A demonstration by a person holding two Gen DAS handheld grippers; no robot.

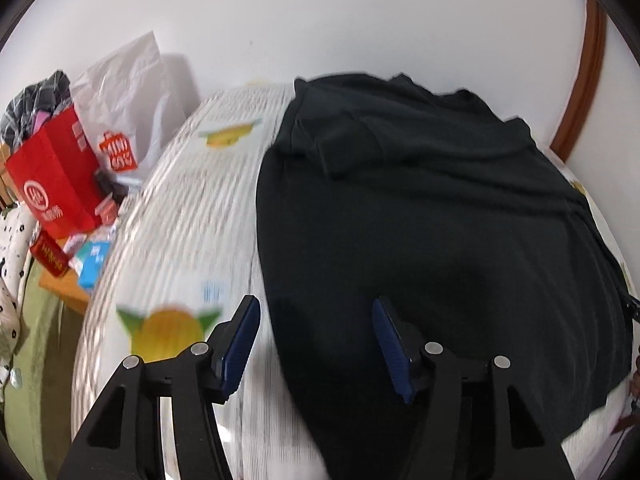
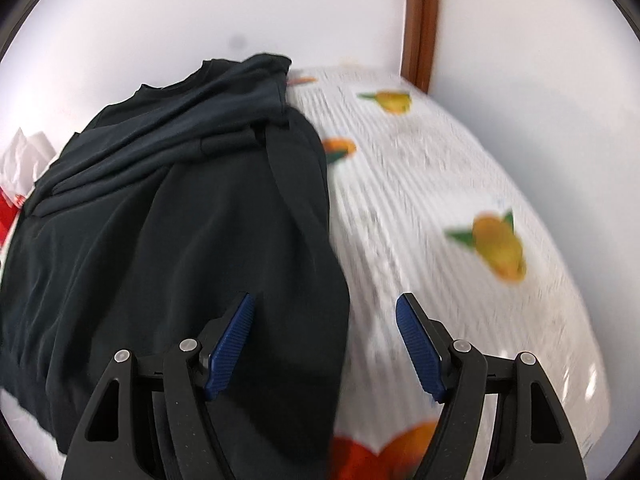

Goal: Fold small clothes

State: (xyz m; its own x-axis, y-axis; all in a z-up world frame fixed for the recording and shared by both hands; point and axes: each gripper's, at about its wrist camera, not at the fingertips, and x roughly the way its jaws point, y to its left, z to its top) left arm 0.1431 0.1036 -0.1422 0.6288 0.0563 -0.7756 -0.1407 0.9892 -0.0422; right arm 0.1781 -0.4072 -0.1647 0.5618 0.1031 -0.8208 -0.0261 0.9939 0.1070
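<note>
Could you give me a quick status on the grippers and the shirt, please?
Left gripper and right gripper: jaws open, empty. Dark shirt partly folded on fruit-print sheet. Nothing in the way.

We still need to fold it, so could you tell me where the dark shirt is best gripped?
Probably the dark shirt at its near hem corners, the left gripper and right gripper each coming from its own side edge, where the cloth lies flat.

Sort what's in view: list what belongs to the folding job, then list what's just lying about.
For the job: black garment, left gripper, right gripper, fruit-print bed sheet.

Lying about: red paper bag, white shopping bag, blue box.
</note>
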